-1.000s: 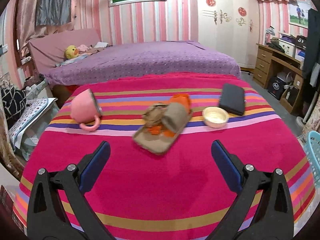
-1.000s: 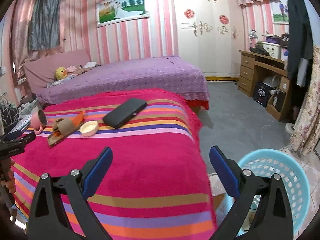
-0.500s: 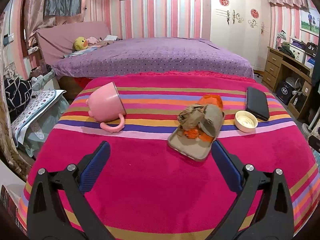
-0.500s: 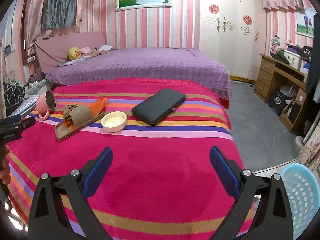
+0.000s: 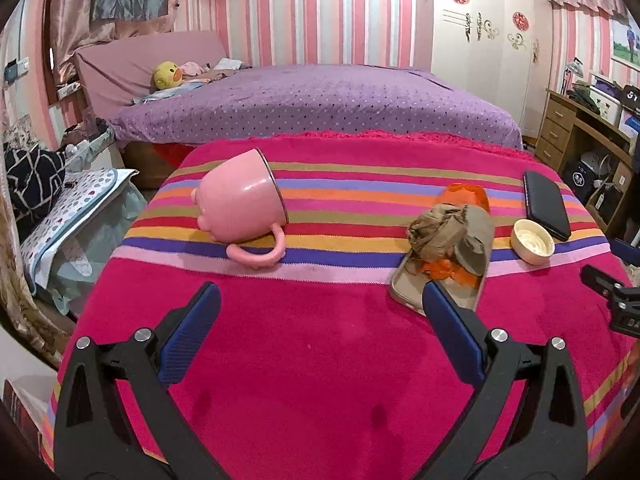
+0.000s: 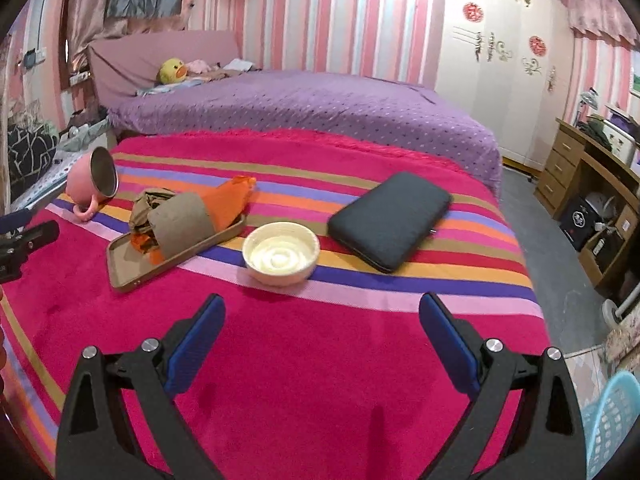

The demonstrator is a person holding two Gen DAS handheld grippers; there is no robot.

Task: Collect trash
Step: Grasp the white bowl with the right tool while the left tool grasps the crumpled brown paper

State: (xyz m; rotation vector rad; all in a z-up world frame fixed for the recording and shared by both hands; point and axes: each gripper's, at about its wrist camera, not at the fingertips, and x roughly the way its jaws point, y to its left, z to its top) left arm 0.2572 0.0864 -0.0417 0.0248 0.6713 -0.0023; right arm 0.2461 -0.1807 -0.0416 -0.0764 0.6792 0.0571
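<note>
Crumpled brown paper [image 5: 444, 236] and orange plastic scraps [image 5: 464, 197] lie on a flat tan tray [image 5: 408, 296] on the striped pink blanket. The paper [image 6: 176, 220], the orange plastic [image 6: 230, 200] and the tray [image 6: 124, 270] also show in the right wrist view. My left gripper [image 5: 318, 314] is open and empty, just short of the tray's near end. My right gripper [image 6: 320, 320] is open and empty, a little in front of a small cream bowl [image 6: 281, 253].
A pink mug [image 5: 240, 204] lies on its side at the left. A black wallet [image 6: 390, 220] lies right of the bowl. A light blue basket [image 6: 612, 424] stands on the floor at the right. A purple bed [image 5: 320, 100] is behind. A wooden desk [image 6: 592, 168] stands at the right.
Both grippers have moved forward and leftward over the blanket, closer to the tray, bowl and mug. The jaws stay open and empty.
</note>
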